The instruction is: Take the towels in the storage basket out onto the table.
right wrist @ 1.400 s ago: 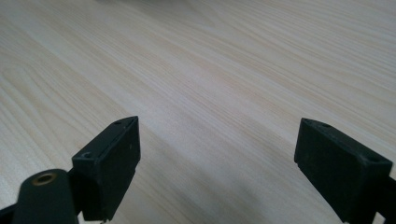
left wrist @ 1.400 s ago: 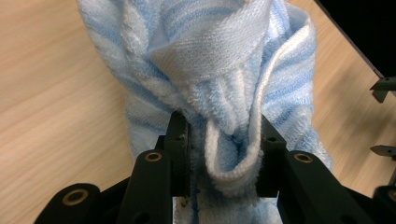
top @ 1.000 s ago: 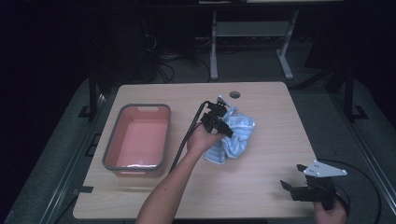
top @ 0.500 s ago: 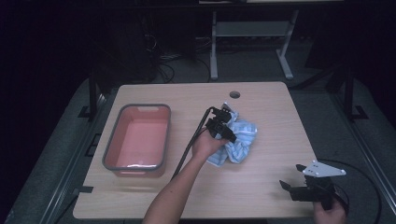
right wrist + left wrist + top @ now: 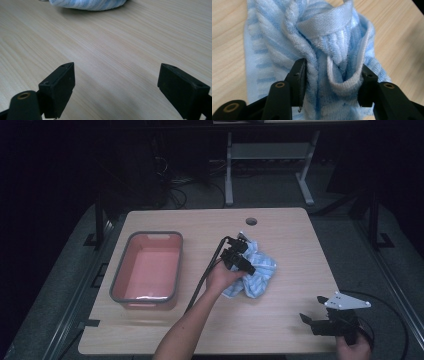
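Left tool (image 5: 332, 75) clamped on bunched striped towel (image 5: 322, 42) hiding its fingertips, right tool (image 5: 117, 90) wide open, empty.

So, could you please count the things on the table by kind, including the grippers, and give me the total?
Towel, blue and white striped: 1
Tub, pink with grey rim: 1
Grippers: 2, the left gripper closing around a bunch of the towel, the right gripper open near the table's front right corner
Total: 4

towel (image 5: 317, 50): looped terry cloth, soft, rough nap
surface (image 5: 120, 50): pale wood grain, smooth, matt
tongs (image 5: 332, 82): black plastic, matt
tub (image 5: 120, 275): pink plastic, smooth, slight sheen
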`<state>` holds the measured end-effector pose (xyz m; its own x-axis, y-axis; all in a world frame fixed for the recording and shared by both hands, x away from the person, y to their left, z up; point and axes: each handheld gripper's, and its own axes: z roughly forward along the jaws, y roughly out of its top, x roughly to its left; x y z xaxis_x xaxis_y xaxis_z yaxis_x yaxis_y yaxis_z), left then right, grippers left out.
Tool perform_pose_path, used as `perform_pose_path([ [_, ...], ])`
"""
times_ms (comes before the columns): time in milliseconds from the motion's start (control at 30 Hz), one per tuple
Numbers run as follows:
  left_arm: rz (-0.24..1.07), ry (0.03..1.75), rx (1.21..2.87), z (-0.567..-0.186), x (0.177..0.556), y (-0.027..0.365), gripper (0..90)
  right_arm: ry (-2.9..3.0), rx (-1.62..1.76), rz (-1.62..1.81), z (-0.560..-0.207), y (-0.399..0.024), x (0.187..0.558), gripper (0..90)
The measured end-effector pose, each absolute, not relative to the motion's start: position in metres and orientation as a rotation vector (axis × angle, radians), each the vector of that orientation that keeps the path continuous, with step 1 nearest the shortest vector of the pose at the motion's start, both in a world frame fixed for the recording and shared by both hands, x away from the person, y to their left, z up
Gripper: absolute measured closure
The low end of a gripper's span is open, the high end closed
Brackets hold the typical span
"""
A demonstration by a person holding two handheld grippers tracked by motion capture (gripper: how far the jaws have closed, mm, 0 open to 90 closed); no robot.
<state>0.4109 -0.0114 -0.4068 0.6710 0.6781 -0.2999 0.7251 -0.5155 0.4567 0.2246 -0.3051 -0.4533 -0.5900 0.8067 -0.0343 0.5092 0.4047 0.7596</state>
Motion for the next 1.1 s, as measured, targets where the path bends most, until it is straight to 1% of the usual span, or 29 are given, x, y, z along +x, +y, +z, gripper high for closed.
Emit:
perform_pose_path([
  [233,-0.141,1.083,2.28,-0.406,0.407,-0.003,42.3,2.275,1.124,1.016,-0.454,-0.301,0.226,13.7],
  [367,-0.146,1.08,2.244,-0.403,0.405,0.003,39.6,2.281,1.121,1.01,-0.453,-0.298,0.227,13.7],
  [700,-0.139,1.066,2.197,-0.394,0.399,0.018,35.8,2.281,1.126,0.998,-0.454,-0.298,0.229,13.7],
  [933,-0.144,1.053,2.158,-0.39,0.39,0.029,35.3,2.289,1.135,0.989,-0.455,-0.297,0.23,13.7],
  [1100,-0.139,1.035,2.159,-0.388,0.387,0.033,35.3,2.292,1.126,0.987,-0.455,-0.295,0.232,13.7],
])
